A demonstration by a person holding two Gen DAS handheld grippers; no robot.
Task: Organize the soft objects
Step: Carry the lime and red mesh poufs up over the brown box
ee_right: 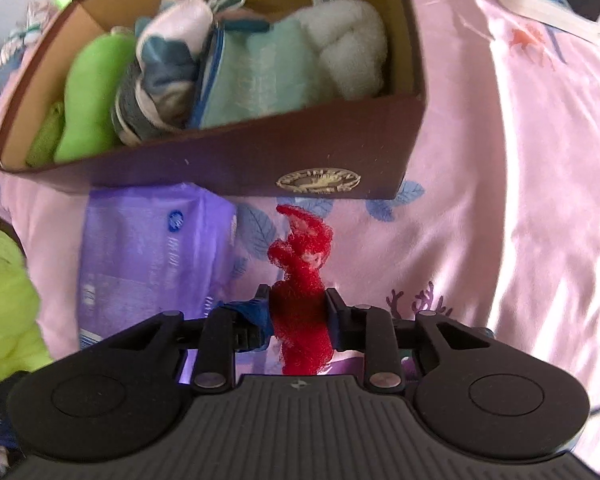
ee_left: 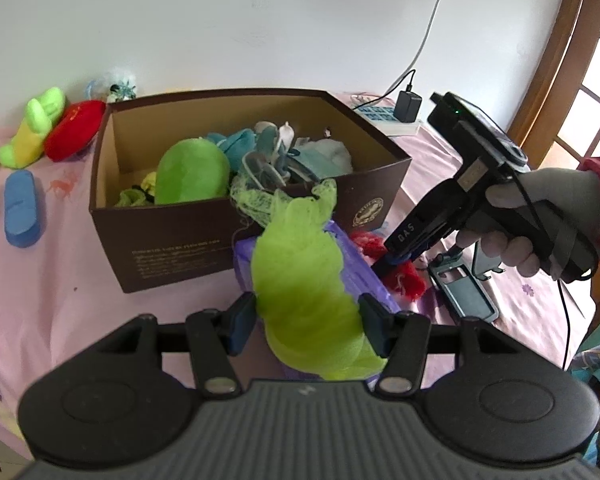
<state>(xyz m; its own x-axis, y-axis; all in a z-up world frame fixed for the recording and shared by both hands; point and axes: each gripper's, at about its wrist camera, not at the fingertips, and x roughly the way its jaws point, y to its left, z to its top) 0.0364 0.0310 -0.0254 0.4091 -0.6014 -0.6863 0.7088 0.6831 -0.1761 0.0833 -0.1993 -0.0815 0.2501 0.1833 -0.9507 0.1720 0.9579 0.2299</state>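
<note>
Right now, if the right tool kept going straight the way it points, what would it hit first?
Probably the pink cloth just short of the brown box. The right tool, shut on the red mesh scrubber, points steeply down at bare cloth beside the purple pack. Depth is unclear.

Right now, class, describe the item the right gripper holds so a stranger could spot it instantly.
Find the brown cardboard box on the pink tablecloth. Just in front of its wall with the gold emblem, beside a purple packet, the right gripper pinches a fuzzy red mesh puff. It is the only red thing there; the left gripper's puff is lime green.
</note>
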